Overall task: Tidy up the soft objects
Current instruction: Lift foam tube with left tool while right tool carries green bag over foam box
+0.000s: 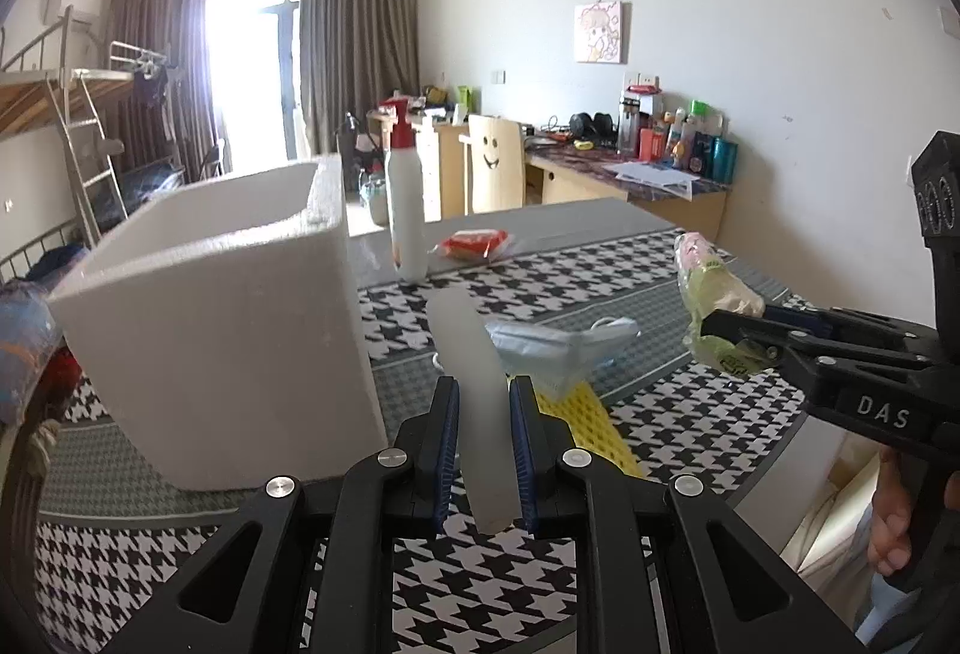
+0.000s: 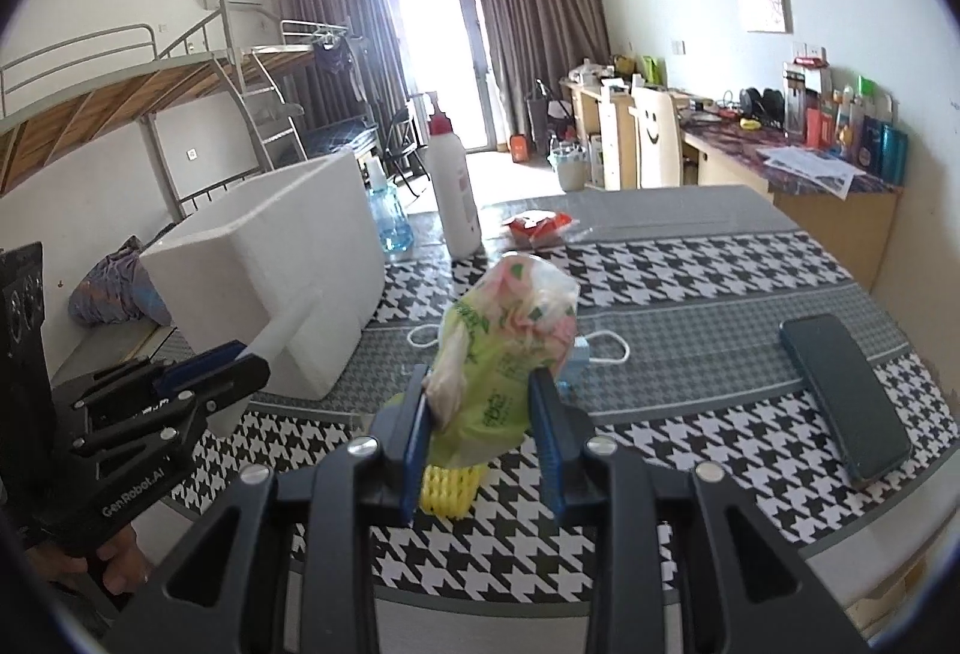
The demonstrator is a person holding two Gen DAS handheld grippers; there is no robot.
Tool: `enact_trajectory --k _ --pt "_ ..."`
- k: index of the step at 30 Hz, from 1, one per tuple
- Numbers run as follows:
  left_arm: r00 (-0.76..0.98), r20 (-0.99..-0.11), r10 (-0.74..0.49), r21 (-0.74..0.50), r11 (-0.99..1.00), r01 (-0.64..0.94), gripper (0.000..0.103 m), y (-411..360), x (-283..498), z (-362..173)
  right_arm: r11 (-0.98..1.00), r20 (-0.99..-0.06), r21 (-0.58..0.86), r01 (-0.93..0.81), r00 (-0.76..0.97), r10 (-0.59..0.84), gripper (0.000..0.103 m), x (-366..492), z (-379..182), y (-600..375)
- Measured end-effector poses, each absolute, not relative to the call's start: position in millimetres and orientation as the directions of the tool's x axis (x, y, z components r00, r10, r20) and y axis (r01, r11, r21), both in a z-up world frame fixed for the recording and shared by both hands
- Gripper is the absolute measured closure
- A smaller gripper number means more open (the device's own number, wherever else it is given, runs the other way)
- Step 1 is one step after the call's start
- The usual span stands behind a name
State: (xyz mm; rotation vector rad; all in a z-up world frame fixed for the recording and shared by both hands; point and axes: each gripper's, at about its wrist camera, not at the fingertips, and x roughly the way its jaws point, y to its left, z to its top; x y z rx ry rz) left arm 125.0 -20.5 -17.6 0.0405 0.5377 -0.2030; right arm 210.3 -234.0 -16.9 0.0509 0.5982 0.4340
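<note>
My left gripper (image 1: 485,402) is shut on a white foam tube (image 1: 474,384) and holds it above the table, just right of the white foam box (image 1: 228,330). My right gripper (image 2: 483,402) is shut on a green and pink tissue pack (image 2: 504,348), held above the table. It also shows in the left wrist view (image 1: 714,306) at the right. The left gripper shows in the right wrist view (image 2: 198,372) beside the foam box (image 2: 270,264). A blue face mask (image 1: 558,348) and a yellow foam net (image 1: 588,426) lie on the table below.
A white spray bottle (image 1: 405,210) and a red packet (image 1: 474,243) stand behind the box. A dark phone (image 2: 843,390) lies at the table's right. A blue water bottle (image 2: 390,216) stands past the box. A houndstooth cloth (image 2: 690,294) covers the table.
</note>
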Motion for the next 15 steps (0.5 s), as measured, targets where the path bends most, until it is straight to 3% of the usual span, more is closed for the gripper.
enact_trajectory --k 15 --pt "0.857 -0.472 -0.206 -0.005 0.973 0.231 0.084 -21 130 0 0.900 -0.484 0.168 -0.402 0.761 0.431 0.067 211 -2 -232"
